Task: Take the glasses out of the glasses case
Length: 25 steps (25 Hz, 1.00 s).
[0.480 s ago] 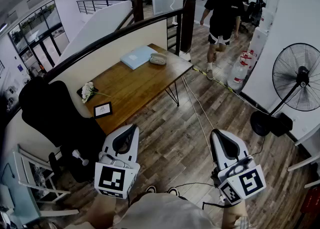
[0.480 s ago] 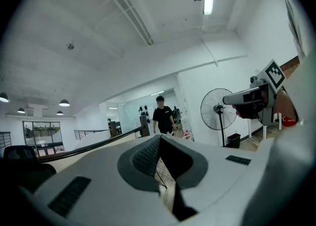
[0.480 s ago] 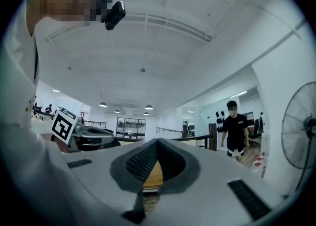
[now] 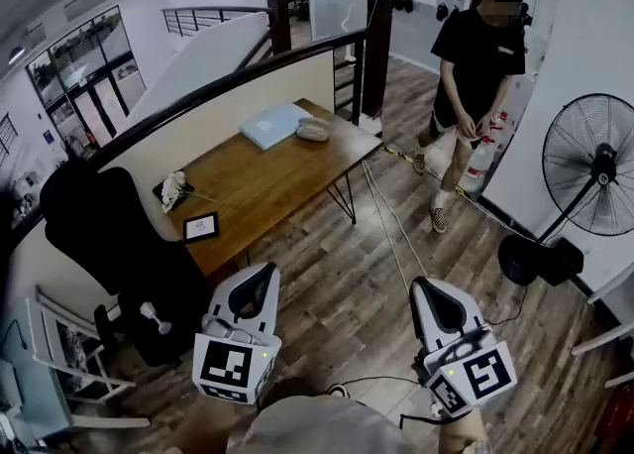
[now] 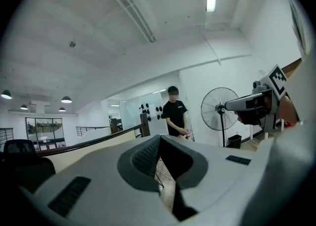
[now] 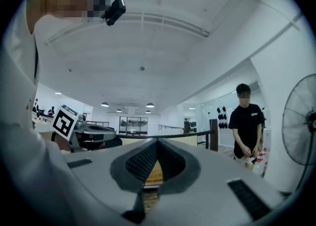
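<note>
- The glasses case [image 4: 313, 129] sits at the far end of the desk [image 4: 267, 184], touching a pale blue folder [image 4: 272, 125]. It's too small to see inside.
- The left gripper [image 4: 267, 268] and right gripper [image 4: 421, 283] are both closed, empty and level, well short of the desk.
- Flowers [image 4: 174, 186] and a small frame [image 4: 201, 227] are at the desk's near end.

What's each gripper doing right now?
Left gripper: jaws closed, holding nothing.
Right gripper: jaws closed, holding nothing.

Head view looks steeply down; both gripper views face level, sharing the standing person [image 5: 175, 117].
</note>
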Motion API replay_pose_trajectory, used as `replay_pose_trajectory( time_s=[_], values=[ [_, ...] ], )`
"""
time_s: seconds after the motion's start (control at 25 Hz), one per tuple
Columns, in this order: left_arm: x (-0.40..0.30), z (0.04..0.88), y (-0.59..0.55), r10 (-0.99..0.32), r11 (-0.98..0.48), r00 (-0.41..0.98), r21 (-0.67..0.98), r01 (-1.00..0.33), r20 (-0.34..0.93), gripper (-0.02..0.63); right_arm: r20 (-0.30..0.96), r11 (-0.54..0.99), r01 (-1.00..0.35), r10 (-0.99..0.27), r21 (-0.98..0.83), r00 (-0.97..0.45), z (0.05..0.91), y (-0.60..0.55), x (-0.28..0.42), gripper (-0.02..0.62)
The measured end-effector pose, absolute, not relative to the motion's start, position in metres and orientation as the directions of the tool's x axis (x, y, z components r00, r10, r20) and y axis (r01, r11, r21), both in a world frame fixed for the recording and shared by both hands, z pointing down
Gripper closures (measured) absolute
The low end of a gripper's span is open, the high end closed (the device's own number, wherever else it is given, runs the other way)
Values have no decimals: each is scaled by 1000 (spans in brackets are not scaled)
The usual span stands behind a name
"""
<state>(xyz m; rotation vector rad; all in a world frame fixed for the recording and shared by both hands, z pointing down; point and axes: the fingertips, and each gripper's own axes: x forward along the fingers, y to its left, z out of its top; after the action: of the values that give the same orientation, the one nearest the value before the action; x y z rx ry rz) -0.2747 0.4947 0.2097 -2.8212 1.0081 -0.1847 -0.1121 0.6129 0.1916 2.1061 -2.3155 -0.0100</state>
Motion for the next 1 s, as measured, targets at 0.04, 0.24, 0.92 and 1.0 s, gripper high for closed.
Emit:
replay_pose_trajectory(
  time_s=[0.04,0.24,0.92,1.0],
  values=[
    [-272,212,496,-635,-767,769,-176,-617,71,604,8,97,-995,-995,13,-97,194,614,-110,592],
    [-259,214,498,-632,-769,770,-190,-610,85,604,6,116,-993,-993,12,-116,197,612,-102,592],
    [-193,235,413,-586,-805,803,-196,-560,111,603,23,33,-997,-999,75,-31,217,525,-49,299],
    [-184,236,393,-580,-810,807,-185,-556,113,603,40,37,-996,-999,77,-34,221,503,-42,300]
  ],
)
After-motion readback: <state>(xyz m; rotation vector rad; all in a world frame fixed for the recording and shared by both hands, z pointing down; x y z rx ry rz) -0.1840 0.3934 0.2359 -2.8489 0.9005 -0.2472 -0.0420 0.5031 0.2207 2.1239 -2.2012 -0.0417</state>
